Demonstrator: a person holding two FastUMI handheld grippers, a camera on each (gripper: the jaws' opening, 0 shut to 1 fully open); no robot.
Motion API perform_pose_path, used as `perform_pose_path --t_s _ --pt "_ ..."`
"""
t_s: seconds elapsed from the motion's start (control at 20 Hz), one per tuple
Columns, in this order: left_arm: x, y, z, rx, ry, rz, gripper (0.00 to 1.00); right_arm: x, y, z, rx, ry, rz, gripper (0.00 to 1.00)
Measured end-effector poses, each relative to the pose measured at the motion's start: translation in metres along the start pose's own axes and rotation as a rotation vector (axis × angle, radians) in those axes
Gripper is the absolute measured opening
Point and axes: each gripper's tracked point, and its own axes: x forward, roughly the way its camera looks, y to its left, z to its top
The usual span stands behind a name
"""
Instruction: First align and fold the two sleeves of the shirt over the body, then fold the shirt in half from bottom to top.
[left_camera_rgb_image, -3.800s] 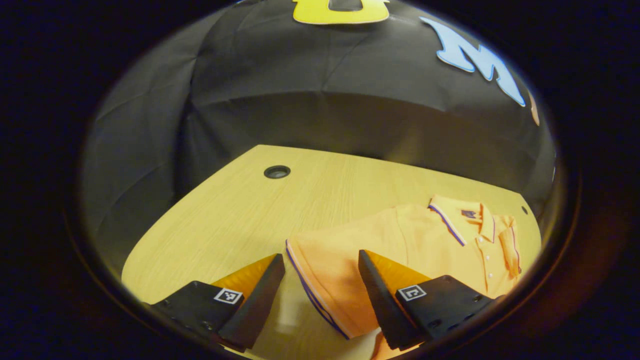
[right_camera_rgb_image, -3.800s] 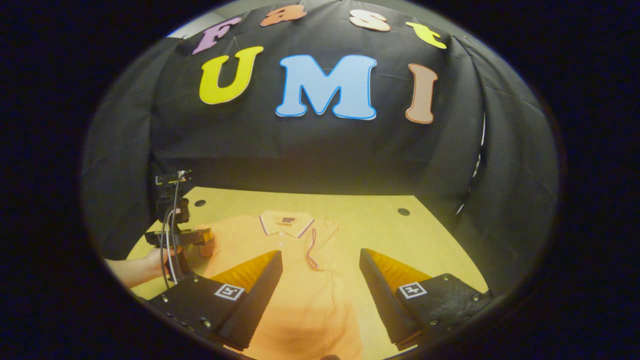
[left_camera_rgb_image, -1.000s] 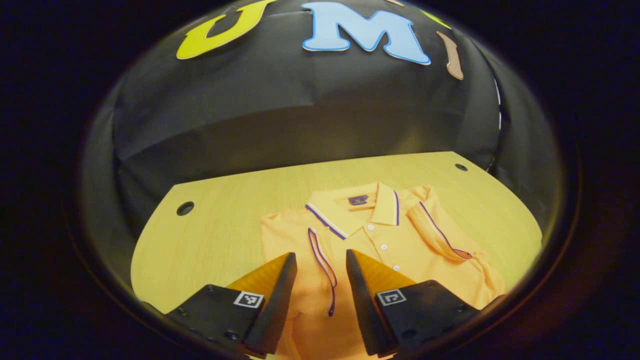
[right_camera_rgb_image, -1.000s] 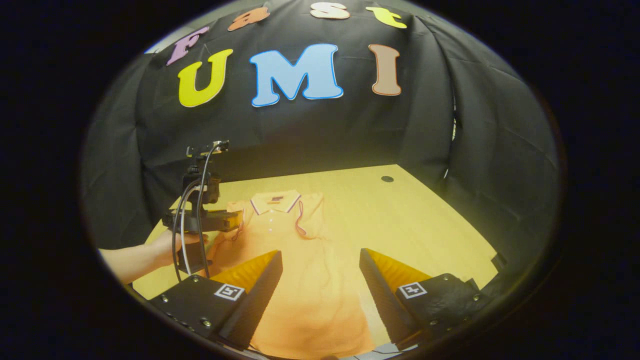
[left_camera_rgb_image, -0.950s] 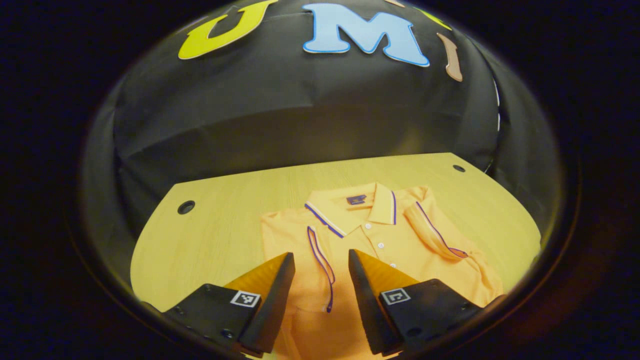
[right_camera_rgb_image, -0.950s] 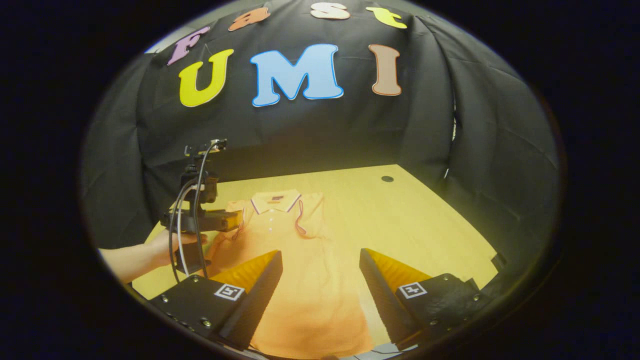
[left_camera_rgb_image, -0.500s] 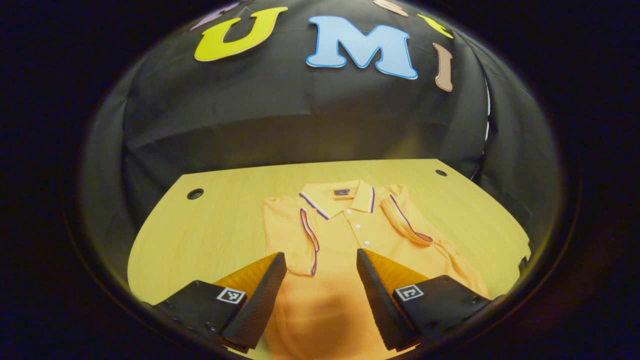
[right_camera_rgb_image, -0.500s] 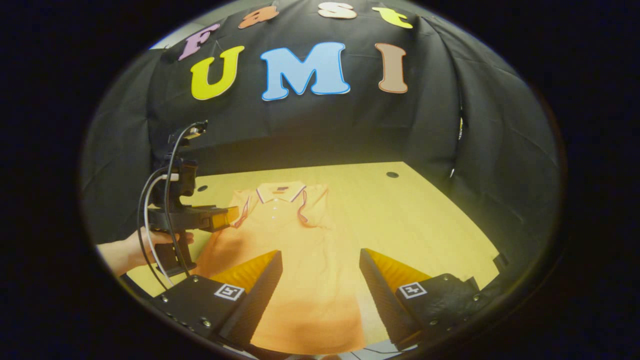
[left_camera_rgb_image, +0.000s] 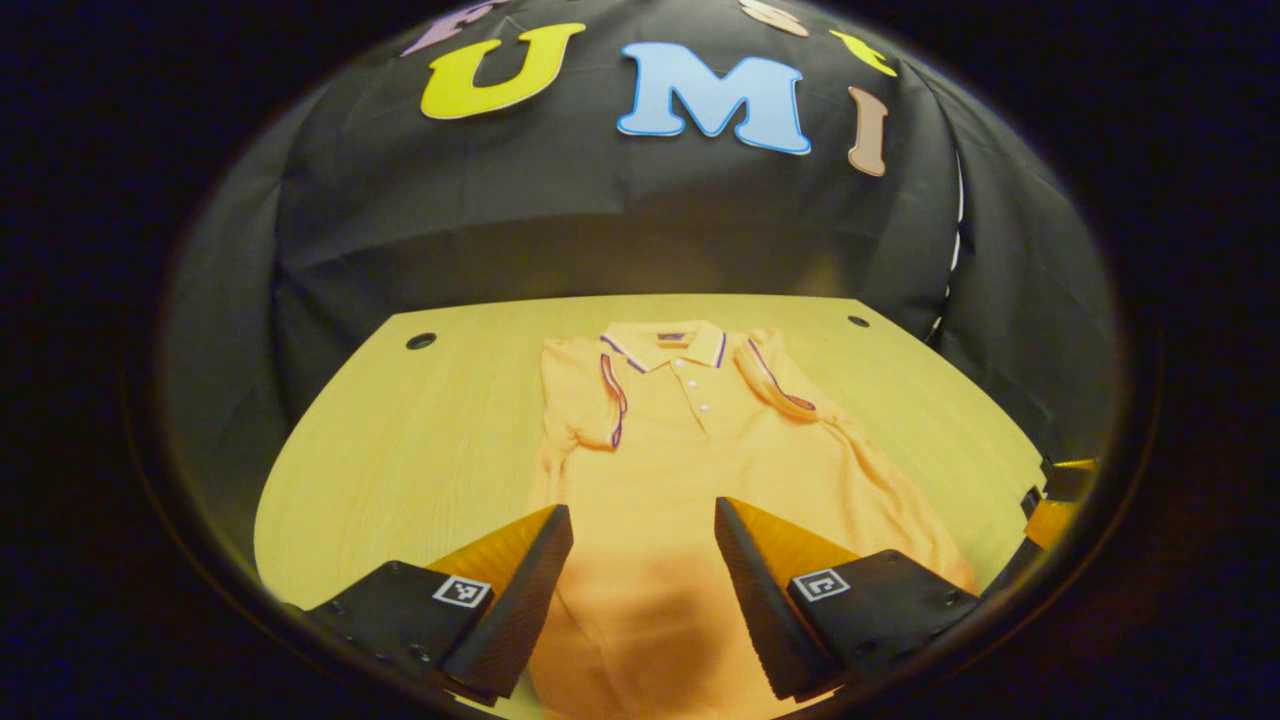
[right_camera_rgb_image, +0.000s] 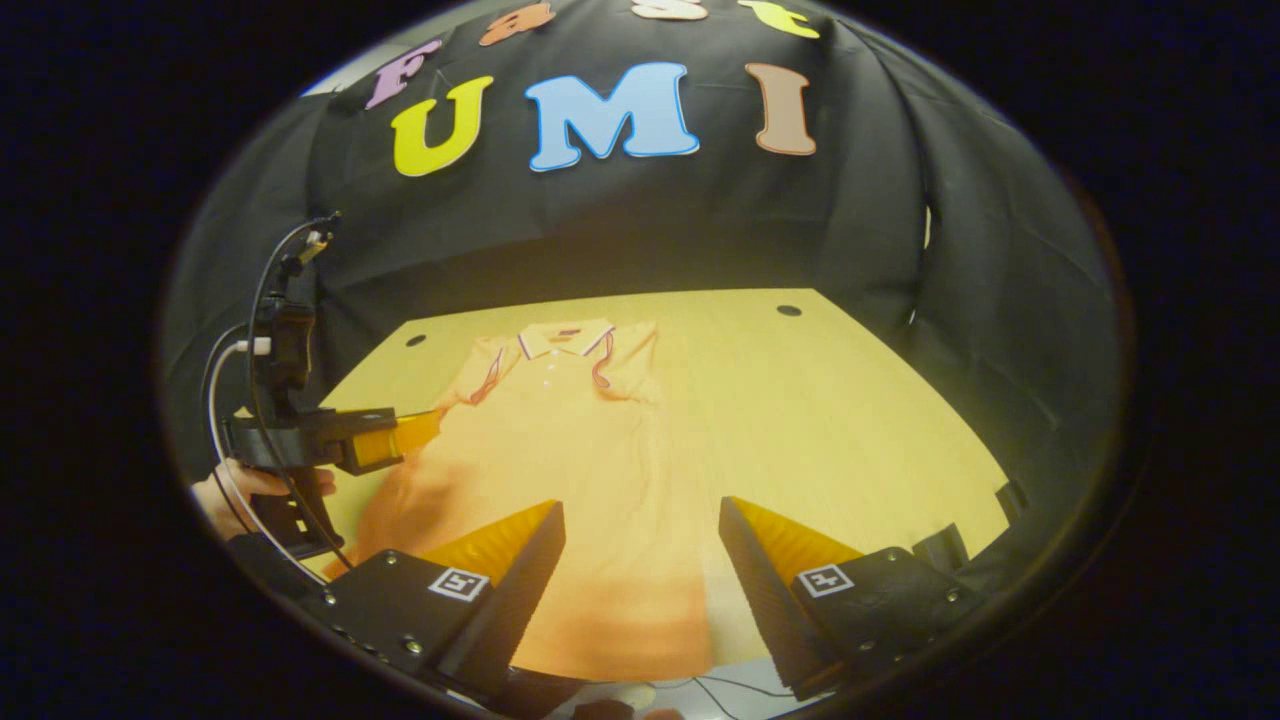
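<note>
Now your left gripper (left_camera_rgb_image: 634, 560) and right gripper (right_camera_rgb_image: 640, 560) both hang with jaws apart, gripping nothing, above the shirt (left_camera_rgb_image: 690, 450) lying flat on the table (left_camera_rgb_image: 400, 440), sleeves folded in; its hem is cut off by your fingers.

shirt (left_camera_rgb_image: 690, 450) hem hidden behind left gripper (left_camera_rgb_image: 640, 560) fingers, collar label too small to tell

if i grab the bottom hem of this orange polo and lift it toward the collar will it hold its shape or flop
Probably flop: the orange polo lies limp and creased on the table, its folded sleeves already rumpled. It looks thin and light, so a hem pinched at one spot would likely sag either side. The smooth tabletop may let it slide.
</note>
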Motion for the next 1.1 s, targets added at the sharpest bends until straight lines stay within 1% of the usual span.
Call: perform_pose_path --t_s 0.05,0.2,0.25,0.3,0.5,0.55,0.75,0.9,0.95,1.0,1.1 --pt "-0.007 0.0 -0.005 -0.003 0.001 0.001 0.93 -0.001 -0.001 -0.004 -0.002 0.006 0.003 0.96" --pt "-0.028 -0.003 -0.024 -0.008 0.007 0.004 0.94 -0.003 -0.007 -0.021 -0.013 0.028 0.005 0.96" --pt "-0.036 -0.005 -0.03 -0.012 0.01 0.001 0.93 -0.004 -0.009 -0.027 -0.014 0.038 0.007 0.96" --pt "-0.044 -0.006 -0.039 -0.014 0.015 0.001 0.95 -0.005 -0.01 -0.034 -0.016 0.049 0.009 0.96" --pt "-0.072 -0.007 -0.076 -0.006 0.046 0.011 0.94 -0.006 -0.014 -0.059 -0.031 0.094 0.025 0.96" --pt "-0.079 -0.006 -0.085 -0.006 0.054 0.015 0.93 -0.006 -0.014 -0.064 -0.032 0.103 0.03 0.96" --pt "-0.108 -0.001 -0.12 0.001 0.093 0.024 0.94 -0.005 -0.02 -0.089 -0.049 0.153 0.02 0.96" --pt "-0.125 0.009 -0.141 0.025 0.111 0.046 0.94 -0.005 -0.018 -0.109 -0.051 0.197 0.023 0.96" --pt "-0.13 0.011 -0.147 0.029 0.119 0.047 0.94 -0.004 -0.017 -0.113 -0.052 0.21 0.022 0.95" --pt "-0.135 0.01 -0.152 0.029 0.124 0.039 0.94 -0.004 -0.016 -0.117 -0.053 0.218 0.023 0.96" --pt "-0.144 0.008 -0.163 0.031 0.132 0.026 0.94 -0.006 -0.014 -0.125 -0.058 0.232 0.02 0.96"
